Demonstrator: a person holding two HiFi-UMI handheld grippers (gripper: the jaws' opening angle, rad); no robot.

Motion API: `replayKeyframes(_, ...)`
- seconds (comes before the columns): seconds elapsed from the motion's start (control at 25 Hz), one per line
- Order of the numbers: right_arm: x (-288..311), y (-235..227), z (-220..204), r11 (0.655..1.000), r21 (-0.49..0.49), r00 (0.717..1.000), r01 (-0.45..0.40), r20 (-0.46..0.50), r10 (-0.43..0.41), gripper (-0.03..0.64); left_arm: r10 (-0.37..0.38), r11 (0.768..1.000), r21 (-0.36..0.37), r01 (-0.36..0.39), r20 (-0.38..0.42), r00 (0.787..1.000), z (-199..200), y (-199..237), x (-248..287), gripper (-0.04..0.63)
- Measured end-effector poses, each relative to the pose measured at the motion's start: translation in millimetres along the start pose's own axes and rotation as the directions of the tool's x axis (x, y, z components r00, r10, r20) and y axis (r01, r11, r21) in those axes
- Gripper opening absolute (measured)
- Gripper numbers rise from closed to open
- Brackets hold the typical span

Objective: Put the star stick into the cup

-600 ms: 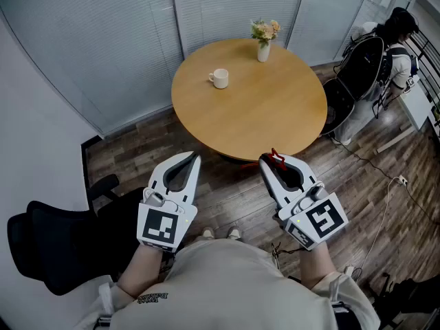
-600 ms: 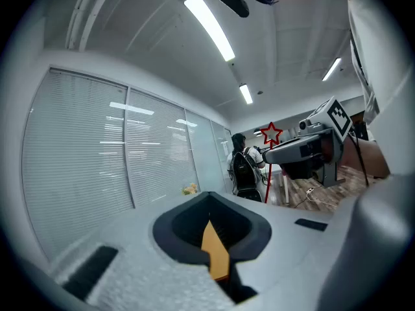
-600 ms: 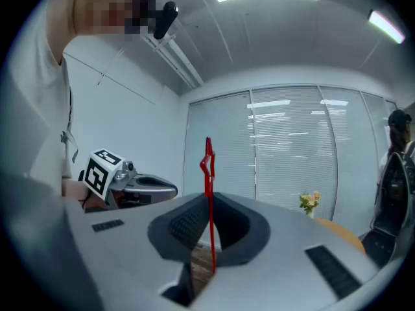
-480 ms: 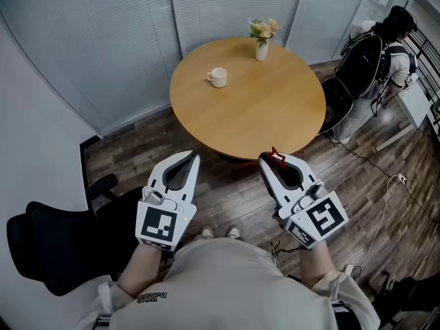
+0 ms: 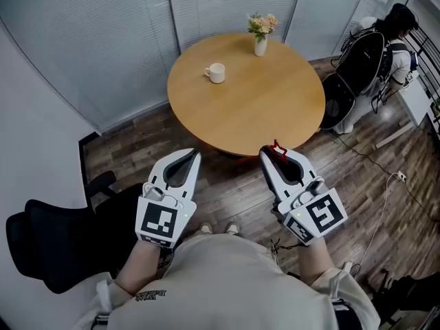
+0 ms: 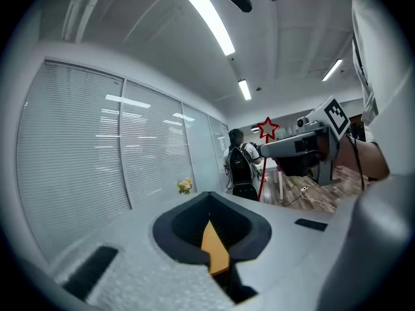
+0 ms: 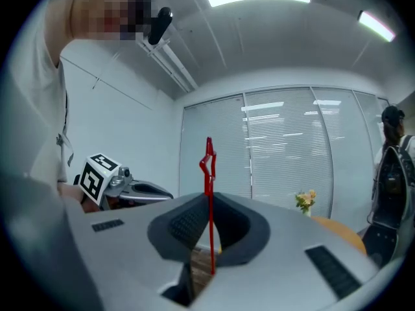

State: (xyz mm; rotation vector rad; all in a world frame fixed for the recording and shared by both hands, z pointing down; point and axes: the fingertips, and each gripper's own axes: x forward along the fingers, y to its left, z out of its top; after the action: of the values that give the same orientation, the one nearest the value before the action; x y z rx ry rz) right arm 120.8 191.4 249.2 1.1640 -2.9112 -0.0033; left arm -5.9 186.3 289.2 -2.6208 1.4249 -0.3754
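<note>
A white cup (image 5: 216, 73) stands on the round wooden table (image 5: 275, 108), at its far left. Both grippers hover over the floor, short of the table's near edge. My right gripper (image 5: 267, 155) is shut on a thin red star stick (image 5: 277, 149). In the right gripper view the star stick (image 7: 208, 167) stands upright between the shut jaws of the right gripper (image 7: 209, 198), its star on top. My left gripper (image 5: 194, 155) is shut with nothing in it. From the left gripper (image 6: 209, 197) I see the star stick (image 6: 267, 129) off to the right.
A vase of flowers (image 5: 260, 38) stands at the table's far edge. A person with a black backpack (image 5: 375, 50) is at the back right. A black chair (image 5: 48, 243) sits at my lower left. Cables (image 5: 385, 184) lie on the wood floor. Blinds line the wall behind.
The table and cup have slid slightly up and left in the head view. Both grippers keep nearly the same pose, the right one still holding the star stick.
</note>
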Motion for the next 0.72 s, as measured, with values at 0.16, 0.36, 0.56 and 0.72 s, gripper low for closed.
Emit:
replayKeyframes(0.16,-3.1,-7.8,-1.7,1.000,-0.001,1.000,-0.005,-0.006,0.005,0.037,0.007,1.000,0.001,-0.007,-0.006,1.000,2.5,-5.5,5.3,0.021)
replayKeyframes(0.36,-6.9,-13.6,-8.4,1.000,-0.006,1.000,-0.015,-0.015,0.015,0.035,0.017,1.000,0.000,-0.017,-0.019,1.000,-0.9,-14.0,8.6,0.021)
replayKeyframes(0.56,-22.5,-39.8,-2.6,0.999,0.007,0.999,-0.034,-0.013,0.034,0.035,0.037,0.999,0.003,-0.037,-0.035,0.999,14.4,-32.5,25.1,0.021)
replayKeyframes(0.72,-22.5,-43.7,-9.1,0.999,0.011,0.999,-0.042,0.000,0.042,0.035,0.044,0.999,0.020,-0.043,-0.037,0.998,10.2,-37.9,24.8,0.021)
